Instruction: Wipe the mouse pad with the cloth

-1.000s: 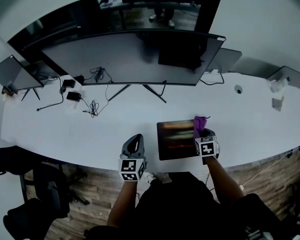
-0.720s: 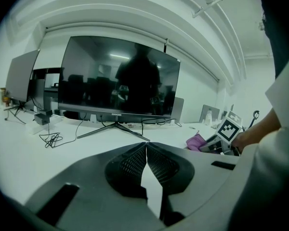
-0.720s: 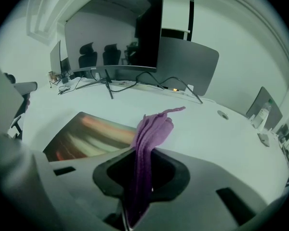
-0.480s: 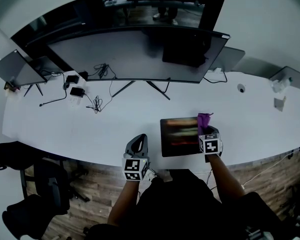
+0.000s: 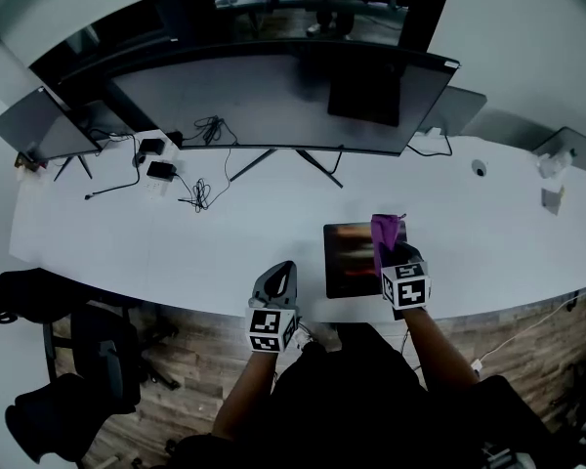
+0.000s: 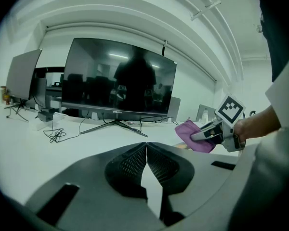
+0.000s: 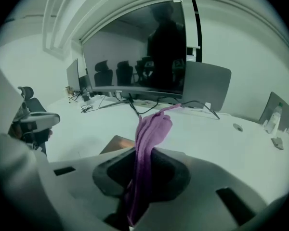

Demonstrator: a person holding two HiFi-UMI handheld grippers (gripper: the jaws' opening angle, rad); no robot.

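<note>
A dark glossy mouse pad (image 5: 353, 257) lies on the white desk near its front edge, and shows as a brown corner (image 7: 116, 144) in the right gripper view. My right gripper (image 5: 392, 253) is shut on a purple cloth (image 5: 385, 233), which sticks up from between the jaws (image 7: 151, 129) over the pad's right side. Whether the cloth touches the pad I cannot tell. The left gripper view shows that cloth (image 6: 196, 135) from the side. My left gripper (image 5: 276, 281) hovers at the desk's front edge left of the pad, shut with nothing in it (image 6: 146, 148).
A wide curved monitor (image 5: 273, 96) on a V-shaped stand fills the back of the desk (image 5: 176, 247). Cables and small adapters (image 5: 171, 172) lie at the back left. A second screen (image 5: 34, 125) stands far left. An office chair (image 5: 73, 360) sits below left.
The right gripper and the cloth have shifted left, from the pad's right edge to over its right part. The left gripper has kept its place at the desk edge.
</note>
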